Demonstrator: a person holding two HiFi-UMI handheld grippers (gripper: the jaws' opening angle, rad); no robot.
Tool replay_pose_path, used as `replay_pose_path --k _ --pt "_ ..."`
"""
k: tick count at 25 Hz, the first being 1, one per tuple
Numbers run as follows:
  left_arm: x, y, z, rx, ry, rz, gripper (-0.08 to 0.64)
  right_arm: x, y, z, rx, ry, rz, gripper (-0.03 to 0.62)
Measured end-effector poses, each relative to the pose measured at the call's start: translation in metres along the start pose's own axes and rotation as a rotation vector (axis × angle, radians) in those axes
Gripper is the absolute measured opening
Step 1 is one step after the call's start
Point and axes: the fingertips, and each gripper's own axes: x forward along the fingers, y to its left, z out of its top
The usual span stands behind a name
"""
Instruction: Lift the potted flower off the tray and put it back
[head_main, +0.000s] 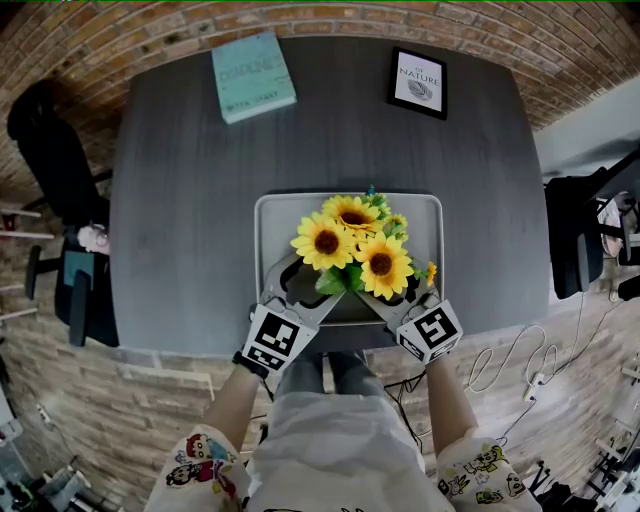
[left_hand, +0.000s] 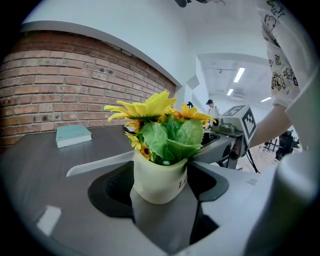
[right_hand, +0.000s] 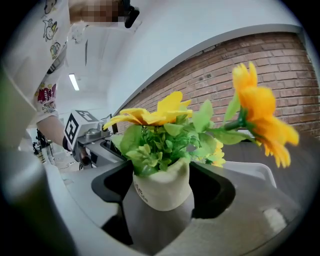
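Looking for text first: the framed print (head_main: 418, 83) at the far right of the table (head_main: 180, 200) read "THE NATURE" over a round emblem; the teal book (head_main: 253, 75) at the far left had a title too faint to read; the cream pot of the potted flower (head_main: 355, 250) carried dark lettering starting "Li" in the left gripper view, curving out of sight round the side.

From the head view the sunflower heads covered the pot completely, so the grip only showed from the gripper cameras; the left gripper (head_main: 305, 285) had its jaws pressed on either side of the pot, and the right gripper (head_main: 400, 297) clamped it the same way from the other near corner; whether the base had actually left the tray (head_main: 270, 215) I couldn't tell, since the jaws hid it.

The pot sat in the tray's near half; the tray itself was close to the table's near edge, with a wide bare stretch of tabletop between it and the book and print.
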Motion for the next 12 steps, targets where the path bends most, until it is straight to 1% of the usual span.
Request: replay_pose_path --k 3,7,12 --pt "-0.002 0.001 0.001 -0.002 -0.01 0.008 0.336 -0.002 -0.001 0.0 0.013 -0.004 -0.005 0.358" --pt "-0.007 0.003 0.003 -0.006 -0.019 0.021 0.336 -0.005 -0.001 0.004 0.008 0.0 -0.011 0.36" --pt "-0.015 0.003 0.009 0.009 -0.025 0.03 0.336 -0.017 0.0 0.006 0.021 -0.009 -0.023 0.36"
